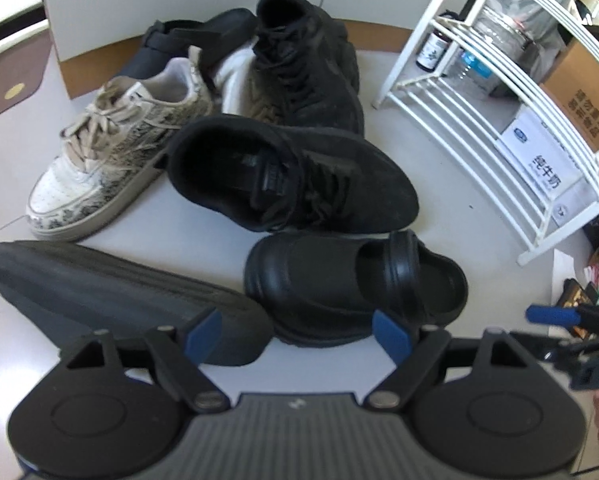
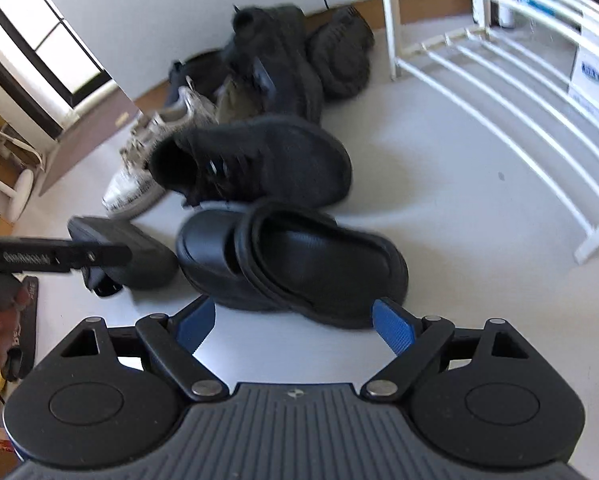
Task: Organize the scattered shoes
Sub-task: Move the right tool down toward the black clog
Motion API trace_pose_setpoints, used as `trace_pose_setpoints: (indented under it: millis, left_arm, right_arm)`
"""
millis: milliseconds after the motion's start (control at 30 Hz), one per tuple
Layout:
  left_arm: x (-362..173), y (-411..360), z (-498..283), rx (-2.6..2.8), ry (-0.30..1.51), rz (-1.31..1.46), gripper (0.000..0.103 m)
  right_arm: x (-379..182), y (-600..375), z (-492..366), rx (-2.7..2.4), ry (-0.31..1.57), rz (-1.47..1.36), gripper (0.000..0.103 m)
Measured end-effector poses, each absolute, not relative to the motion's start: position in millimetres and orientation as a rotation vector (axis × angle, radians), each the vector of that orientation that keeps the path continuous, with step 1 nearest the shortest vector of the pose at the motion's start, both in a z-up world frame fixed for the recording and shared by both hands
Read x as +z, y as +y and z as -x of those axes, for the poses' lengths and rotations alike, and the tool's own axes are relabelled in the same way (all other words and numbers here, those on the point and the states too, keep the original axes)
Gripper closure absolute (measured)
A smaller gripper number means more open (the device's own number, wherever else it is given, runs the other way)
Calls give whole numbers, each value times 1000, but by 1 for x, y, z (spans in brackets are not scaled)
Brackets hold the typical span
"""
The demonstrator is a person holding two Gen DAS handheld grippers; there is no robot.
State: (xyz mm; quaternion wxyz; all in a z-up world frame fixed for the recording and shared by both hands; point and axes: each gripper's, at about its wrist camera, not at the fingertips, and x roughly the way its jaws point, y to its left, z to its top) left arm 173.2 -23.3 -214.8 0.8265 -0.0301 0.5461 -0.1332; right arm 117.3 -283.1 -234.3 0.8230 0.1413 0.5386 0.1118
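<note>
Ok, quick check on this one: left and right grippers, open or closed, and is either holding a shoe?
Left gripper: open, holding nothing, above the black clog.
Right gripper: open, holding nothing, just short of the same clog.

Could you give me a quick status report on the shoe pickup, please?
Left gripper and right gripper open, empty. Black clog nearest, on floor. White rack bare; path unobstructed.

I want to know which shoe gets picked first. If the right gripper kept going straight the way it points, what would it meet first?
Most likely the black clog: it lies straight ahead of the open right gripper, heel side nearest. Bare floor separates them; depth is hard to judge.
</note>
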Motion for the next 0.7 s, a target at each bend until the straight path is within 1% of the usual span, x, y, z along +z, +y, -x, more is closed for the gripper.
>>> trace_pose_setpoints:
  millis: [467,633,667,700]
  left_arm:
    - [-232,-32,-184,-299,1151,67,18]
    - [-231,-36,-185,-307,1130,44,18]
    - [-231,-37,-186,-308,1128,38,18]
    - [-232,-37,-186,-311,1129,40,18]
  right_arm:
    - [-271,-271,-112,287,1243,-350,13]
    - [-284,-274,-116,277,1265,-406,15]
    - [-286,-273,-116,276,1260,-407,16]
    - [-290,-273,-118,273,1257,-408,20]
